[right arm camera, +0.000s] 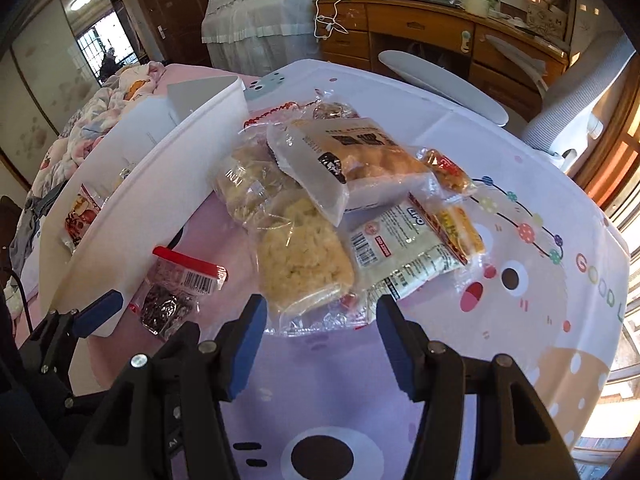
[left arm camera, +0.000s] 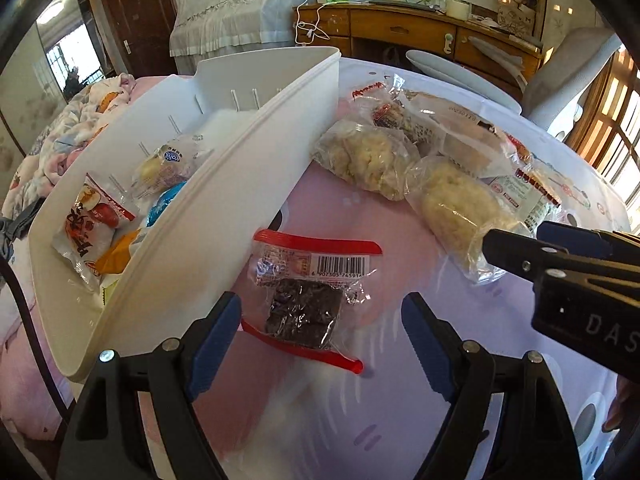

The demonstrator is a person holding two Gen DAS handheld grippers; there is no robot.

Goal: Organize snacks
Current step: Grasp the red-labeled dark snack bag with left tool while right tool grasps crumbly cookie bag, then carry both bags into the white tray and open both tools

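Note:
A clear packet with red ends and a dark brown bar (left arm camera: 304,308) lies on the pink cloth beside the white bin (left arm camera: 224,216). My left gripper (left arm camera: 320,344) hangs open just over its near half, pads on either side and clear of it. A pile of bagged snacks lies to the right, and its nearest bag holds a pale yellow crumbly cake (right arm camera: 300,256). My right gripper (right arm camera: 320,340) is open, with that bag's crinkled near edge between its fingertips, untouched. The right gripper (left arm camera: 516,236) also reaches in from the right in the left wrist view.
The bin holds several packets, among them a red-and-white one (left arm camera: 88,224) and a blue one (left arm camera: 164,204). A large bread bag (right arm camera: 360,164) tops the pile. The cartoon-print tablecloth (right arm camera: 520,280) spreads right. A grey chair (right arm camera: 580,92), a wooden dresser (right arm camera: 420,28) and a bed with a quilt (left arm camera: 60,140) surround the table.

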